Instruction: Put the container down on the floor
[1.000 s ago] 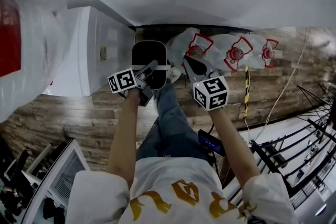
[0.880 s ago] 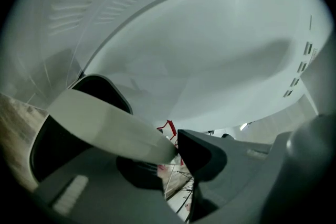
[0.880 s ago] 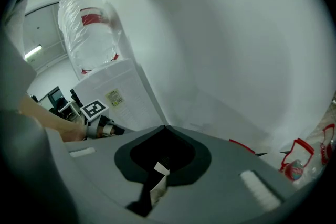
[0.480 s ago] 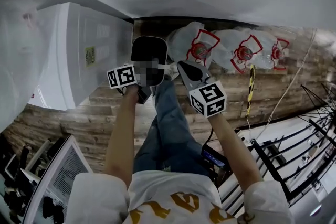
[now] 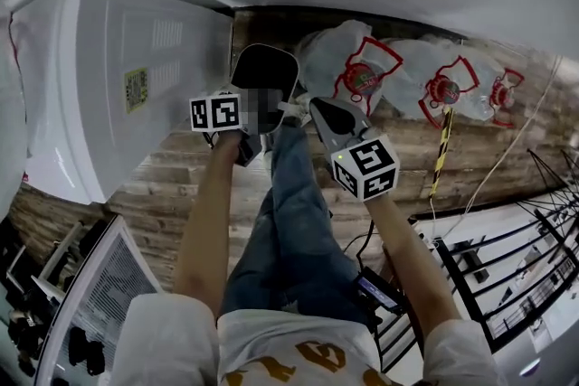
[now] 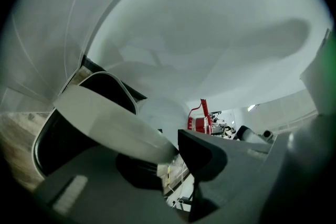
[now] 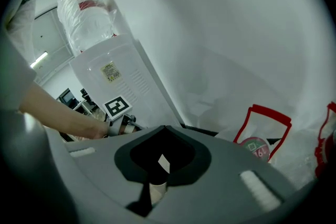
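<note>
Left gripper (image 6: 170, 157) is clamped on the white rim of the black oval plastic container (image 5: 267, 66). Right gripper (image 7: 160, 165) has its jaws pressed together just beside that rim, with only a thin pale sliver in the gap. Container is in roughly the same spot ahead of the person's jeans leg (image 5: 289, 221) as 0.5 s ago, over the brown wood-plank floor (image 5: 172, 194); floor contact can't be told. Farther out, the tall white appliance (image 5: 118, 86) fills more of the left side than before, and the white plastic bags with red print (image 5: 357, 72) have slid right along the wall.
</note>
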Motion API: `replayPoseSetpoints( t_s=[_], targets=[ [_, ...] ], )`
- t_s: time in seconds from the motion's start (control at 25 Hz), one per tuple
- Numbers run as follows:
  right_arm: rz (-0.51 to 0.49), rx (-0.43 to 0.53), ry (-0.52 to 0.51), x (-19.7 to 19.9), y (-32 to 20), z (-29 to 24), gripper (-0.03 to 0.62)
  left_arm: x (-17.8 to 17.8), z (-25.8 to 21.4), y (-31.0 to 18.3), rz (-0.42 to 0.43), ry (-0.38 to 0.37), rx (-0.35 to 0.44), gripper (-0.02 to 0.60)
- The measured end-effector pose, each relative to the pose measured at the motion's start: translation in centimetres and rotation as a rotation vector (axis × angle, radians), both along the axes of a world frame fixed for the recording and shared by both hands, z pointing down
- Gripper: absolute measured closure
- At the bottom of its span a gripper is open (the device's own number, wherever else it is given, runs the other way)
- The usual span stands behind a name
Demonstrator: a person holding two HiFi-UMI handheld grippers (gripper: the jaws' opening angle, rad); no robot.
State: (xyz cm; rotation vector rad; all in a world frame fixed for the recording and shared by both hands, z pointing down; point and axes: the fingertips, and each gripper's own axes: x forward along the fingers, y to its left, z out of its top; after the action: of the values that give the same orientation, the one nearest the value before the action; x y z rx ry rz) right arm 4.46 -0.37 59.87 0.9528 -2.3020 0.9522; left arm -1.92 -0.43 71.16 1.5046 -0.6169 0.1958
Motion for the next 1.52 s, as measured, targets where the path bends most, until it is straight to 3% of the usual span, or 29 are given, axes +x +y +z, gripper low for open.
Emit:
replayPoseSetpoints(
  t_s=[0.24,0.8,1.08,1.52],
  targets=[
    [-0.063,-0.010,-0.008,-2.1,0.9,2.3,0.571,-0.6,3.7,-0.7,0.007,-0.022,-0.020,0.486],
    [-0.065,-0.068,-0.023,-4.6,1.9,7.2,0.571,-2.4,11.5,-0.4,0.069,-0.093,-0.088,0.486],
    [-0.060,-0.045,0.007,-5.7,1.2,8.1,0.571,-3.0,13.5,-1.5,0.062,-0.140,-0.101,0.506],
    [-0.005,-0.073,-0.002,-5.3,0.4,9.0,0.571,-2.4,16.2,-1.0,0.212,-0.264,-0.093,0.515]
  ],
)
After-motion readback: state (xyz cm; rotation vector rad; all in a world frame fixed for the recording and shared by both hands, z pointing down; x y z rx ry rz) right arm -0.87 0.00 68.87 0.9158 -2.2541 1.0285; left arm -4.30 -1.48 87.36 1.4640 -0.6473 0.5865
